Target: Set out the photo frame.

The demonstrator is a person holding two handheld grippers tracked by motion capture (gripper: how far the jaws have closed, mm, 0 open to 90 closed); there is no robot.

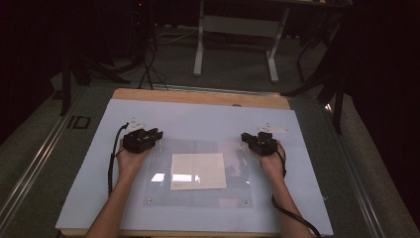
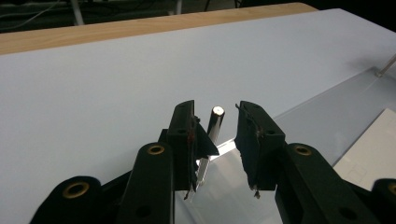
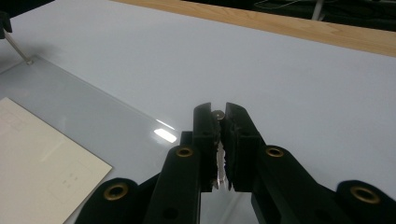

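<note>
A clear plastic sheet (image 1: 233, 168) lies on the pale blue board, over a cream paper (image 1: 197, 170). A thin metal pin stands at each of its far corners. My left gripper (image 1: 157, 134) is at the far left corner. In the left gripper view its jaws (image 2: 215, 108) stand apart around that pin (image 2: 214, 126), which leans close to the left pad. My right gripper (image 1: 246, 137) is at the far right corner, and its jaws (image 3: 217, 108) are shut on the other pin (image 3: 218, 113).
The blue board (image 1: 99, 188) rests on a wooden table (image 1: 198, 96) whose far edge shows beyond it. Small fasteners (image 1: 148, 201) mark the sheet's near corners. Cables trail from both grippers along the forearms. Desk legs (image 1: 199, 49) stand on the floor behind.
</note>
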